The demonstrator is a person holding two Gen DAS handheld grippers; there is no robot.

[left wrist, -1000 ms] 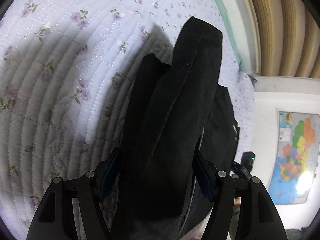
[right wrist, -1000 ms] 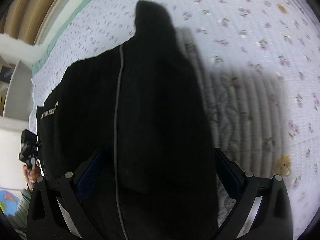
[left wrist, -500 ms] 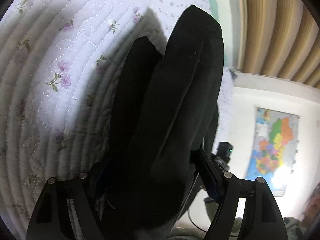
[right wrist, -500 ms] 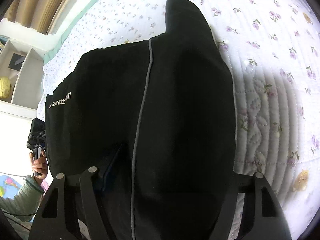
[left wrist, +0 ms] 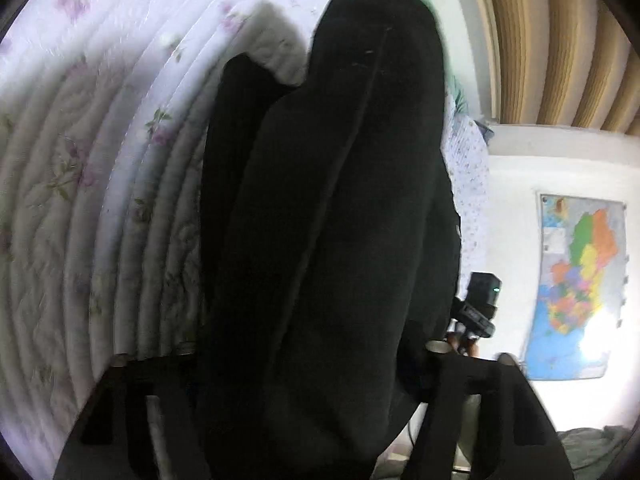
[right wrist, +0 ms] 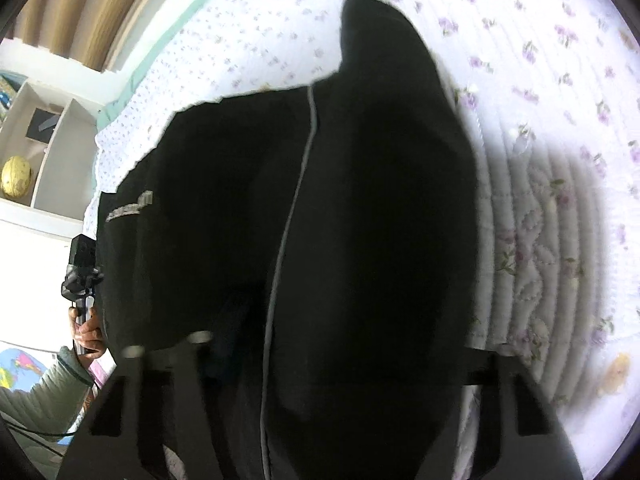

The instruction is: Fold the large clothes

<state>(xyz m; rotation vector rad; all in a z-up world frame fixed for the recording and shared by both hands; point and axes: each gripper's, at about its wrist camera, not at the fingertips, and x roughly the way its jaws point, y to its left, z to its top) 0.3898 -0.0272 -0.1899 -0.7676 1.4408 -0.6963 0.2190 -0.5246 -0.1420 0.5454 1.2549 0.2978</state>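
Lifting is what has changed across the last second — the black garment (left wrist: 328, 240) has been raised off the quilted floral bedspread (left wrist: 100, 160), and in the left wrist view the wall map (left wrist: 580, 300) and the white wall beside it are now seen in place of much of the bedspread. The garment is gripped at two points: a thick bunch of cloth is pinched by the left hand-held gripper (left wrist: 304, 364), and another by the right hand-held gripper (right wrist: 332, 344), whose jaws are closed about the fabric with only the cloth's thickness between them. A grey piping line (right wrist: 288, 220) and a small printed label (right wrist: 130, 208) are shown on the panel hanging toward the bedspread. The far tip of the garment appears still low, near or touching the bedspread; contact cannot be confirmed. A second person's hand holding a camera (right wrist: 82, 264) is seen left of the garment. From this it is judged that a fold is in mid-carry — the held edge is probably to be brought over and laid down on the rest.
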